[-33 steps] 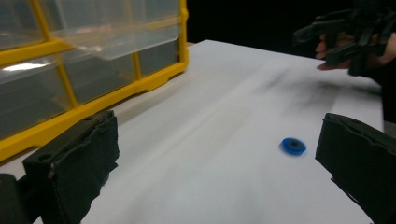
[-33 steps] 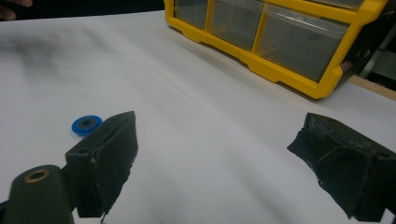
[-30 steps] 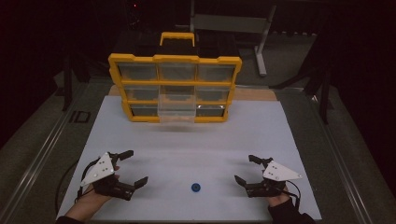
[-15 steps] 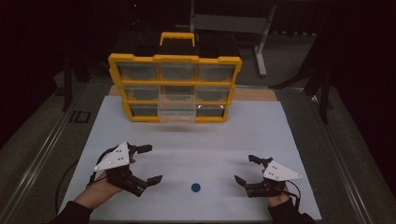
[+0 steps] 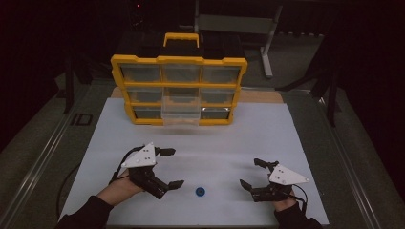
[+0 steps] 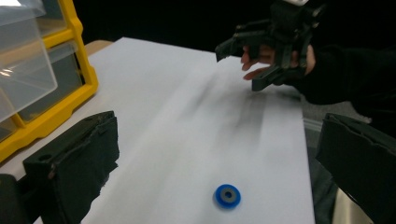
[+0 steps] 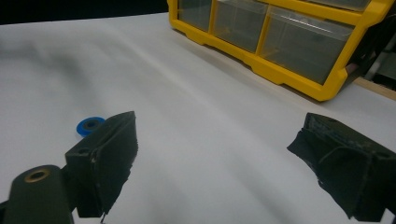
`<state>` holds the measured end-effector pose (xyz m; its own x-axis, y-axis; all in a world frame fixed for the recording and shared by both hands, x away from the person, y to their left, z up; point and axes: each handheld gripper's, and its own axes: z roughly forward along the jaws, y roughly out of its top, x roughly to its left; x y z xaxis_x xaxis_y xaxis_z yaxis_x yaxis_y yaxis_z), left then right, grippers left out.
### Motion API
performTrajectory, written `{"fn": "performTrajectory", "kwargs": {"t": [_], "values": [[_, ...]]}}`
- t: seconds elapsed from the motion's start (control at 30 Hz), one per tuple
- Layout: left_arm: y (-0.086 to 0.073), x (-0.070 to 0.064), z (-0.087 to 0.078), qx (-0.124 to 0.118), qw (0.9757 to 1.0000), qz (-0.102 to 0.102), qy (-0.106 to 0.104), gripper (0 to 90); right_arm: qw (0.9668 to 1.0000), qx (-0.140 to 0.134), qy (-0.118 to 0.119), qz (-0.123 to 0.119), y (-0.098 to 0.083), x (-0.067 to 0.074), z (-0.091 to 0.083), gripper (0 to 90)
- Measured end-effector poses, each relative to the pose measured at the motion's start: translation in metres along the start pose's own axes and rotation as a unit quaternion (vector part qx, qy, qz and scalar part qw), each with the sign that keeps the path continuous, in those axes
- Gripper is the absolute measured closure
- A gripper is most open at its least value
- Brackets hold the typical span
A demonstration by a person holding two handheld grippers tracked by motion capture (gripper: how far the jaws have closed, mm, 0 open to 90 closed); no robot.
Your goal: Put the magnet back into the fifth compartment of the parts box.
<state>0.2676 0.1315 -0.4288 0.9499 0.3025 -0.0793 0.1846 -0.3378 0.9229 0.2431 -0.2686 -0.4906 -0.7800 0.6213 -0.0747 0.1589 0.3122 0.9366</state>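
Since a second before, the left gripper had come forward and inward from the near left corner, while the small blue ring had not stirred. That ring lay flat on the white sheet, near the front edge, between the two tools and nearer the left one. It looked light, hard and smooth, thin enough to skid or flip if nudged. I judged the safest hold to be across its outer rim, with the jaws brought down almost to the sheet. The left gripper's jaws stood wide apart and empty, the ring just ahead of them. The right gripper rested gaping and empty too, well off to the side. Farther back stood the yellow organizer, with one clear drawer pulled out.
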Motion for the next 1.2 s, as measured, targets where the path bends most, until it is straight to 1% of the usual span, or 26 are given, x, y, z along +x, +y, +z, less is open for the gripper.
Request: {"fn": "performTrajectory", "kwargs": {"t": [0.03,0.07,0.2,0.33,0.37,0.43,0.5,0.63,0.7,0.73,0.9,0.93,1.0,1.03,1.17,1.2], "values": [[-0.001,0.001,0.004,0.0,0.9999,-0.007,-0.012,0.0,1.0,0.0,0.0,0.0,0.0,0.0,0.0,11.9],[-0.001,0.002,0.007,0.001,0.9998,-0.007,-0.018,0.0,1.0,0.0,0.0,0.0,0.0,0.0,0.0,11.9],[-0.004,0.002,0.022,0.021,0.9991,0.004,-0.037,0.0,1.0,0.002,0.002,0.001,-0.001,0.0,0.001,11.9],[-0.009,0.0,0.037,0.031,0.9984,0.007,-0.047,0.0,1.0,0.003,0.003,0.0,-0.001,0.0,0.001,11.9],[-0.01,0.0,0.041,0.035,0.998,0.006,-0.052,0.0,1.0,0.003,0.004,0.0,-0.001,0.0,0.001,11.9],[-0.014,-0.001,0.048,0.047,0.9972,0.012,-0.056,0.0,1.0,0.003,0.004,-0.001,-0.001,0.0,0.001,11.9],[-0.018,-0.003,0.055,0.053,0.9965,0.012,-0.064,0.0,1.0,0.004,0.004,-0.001,-0.001,0.0,0.001,11.9],[-0.027,-0.004,0.068,0.075,0.9947,0.021,-0.067,0.0,1.0,0.006,0.007,0.001,-0.002,0.0,0.002,11.9],[-0.031,-0.004,0.073,0.092,0.9929,0.021,-0.073,0.3,0.9999,0.006,0.008,0.0,-0.002,0.0,0.002,11.9],[-0.033,-0.004,0.075,0.097,0.9925,0.022,-0.071,2.0,0.9999,0.006,0.008,0.0,-0.002,0.0,0.002,11.9],[-0.042,-0.005,0.085,0.126,0.9883,0.019,-0.083,2.9,0.9999,0.008,0.009,-0.001,-0.002,0.0,0.003,11.9],[-0.044,-0.005,0.087,0.13,0.9878,0.02,-0.083,3.6,0.9999,0.008,0.01,-0.002,-0.002,0.0,0.003,11.9],[-0.047,-0.004,0.089,0.139,0.9862,0.018,-0.089,5.3,0.9999,0.008,0.009,-0.003,-0.002,0.0,0.003,12.0],[-0.049,-0.004,0.091,0.144,0.9856,0.017,-0.088,6.3,0.9999,0.009,0.009,-0.003,-0.002,0.0,0.003,11.9],[-0.054,-0.004,0.095,0.151,0.9847,0.017,-0.086,13.7,0.9999,0.012,0.01,0.0,-0.003,0.0,0.003,12.0],[-0.055,-0.004,0.095,0.154,0.9842,0.023,-0.084,15.3,0.9999,0.012,0.011,0.001,-0.003,0.0,0.004,12.0]]}}
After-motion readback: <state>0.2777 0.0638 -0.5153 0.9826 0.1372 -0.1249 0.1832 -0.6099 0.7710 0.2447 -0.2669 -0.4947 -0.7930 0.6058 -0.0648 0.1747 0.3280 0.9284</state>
